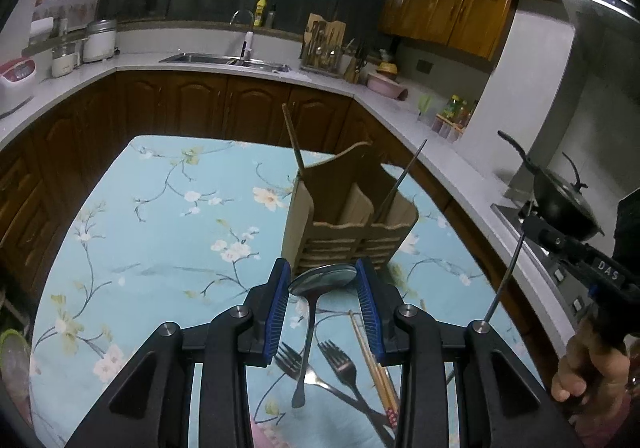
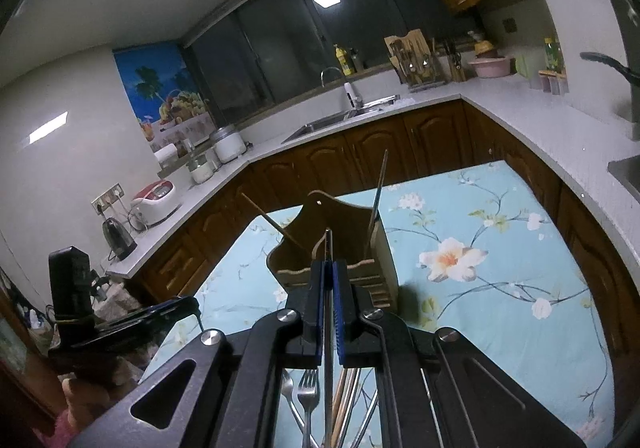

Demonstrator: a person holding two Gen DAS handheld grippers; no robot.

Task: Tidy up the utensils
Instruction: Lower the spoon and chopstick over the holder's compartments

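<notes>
My left gripper [image 1: 323, 268] is shut on the bowl of a metal spoon [image 1: 320, 280], whose handle hangs down over the table. Just beyond it stands a wooden utensil holder [image 1: 348, 224] [image 2: 372, 248]. A wooden chopstick [image 1: 294, 144] leans in its left compartment and a metal chopstick [image 1: 400, 180] in its right one. My right gripper [image 2: 329, 264] is shut on a thin metal chopstick [image 2: 328, 368]; in the left wrist view that chopstick [image 1: 504, 272] hangs from the right gripper [image 1: 530, 222] at the right. Two forks [image 1: 340, 364] and wooden chopsticks [image 1: 372, 364] lie below on the cloth.
The table carries a light-blue floral cloth [image 1: 172, 232]. Dark wooden cabinets and a white counter [image 1: 224, 68] with a sink [image 1: 224, 58] wrap around behind. A black wok [image 1: 568, 208] sits on the stove at the right. A hand [image 1: 580, 368] holds the right gripper.
</notes>
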